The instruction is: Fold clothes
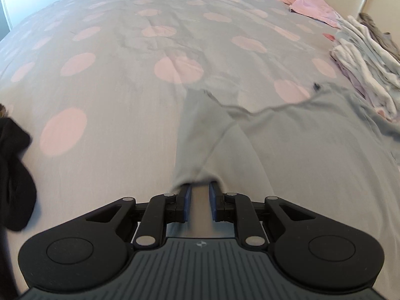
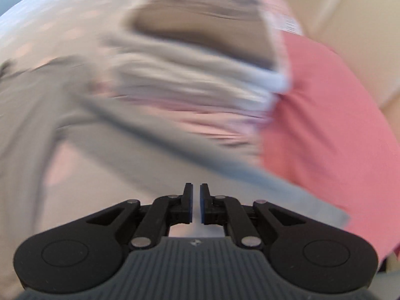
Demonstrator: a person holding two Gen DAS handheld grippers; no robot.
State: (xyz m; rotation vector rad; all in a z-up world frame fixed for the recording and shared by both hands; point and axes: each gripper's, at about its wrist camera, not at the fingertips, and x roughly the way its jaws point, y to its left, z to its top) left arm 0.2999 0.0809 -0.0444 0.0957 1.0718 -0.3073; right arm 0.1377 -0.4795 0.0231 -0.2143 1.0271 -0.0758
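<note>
Left gripper [image 1: 200,187] pinches grey garment [image 1: 287,145] edge bottom-centre, likely tensioning it; right gripper [image 2: 196,187] nearly closed, empty.

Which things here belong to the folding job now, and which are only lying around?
Belong to the job:
- grey garment, spread on the bed
- left hand-held gripper, with the garment's edge draped over its fingers
- right hand-held gripper, holding nothing
- pile of folded clothes

Lying about:
- black sock
- pink cloth
- polka-dot bedspread
</note>
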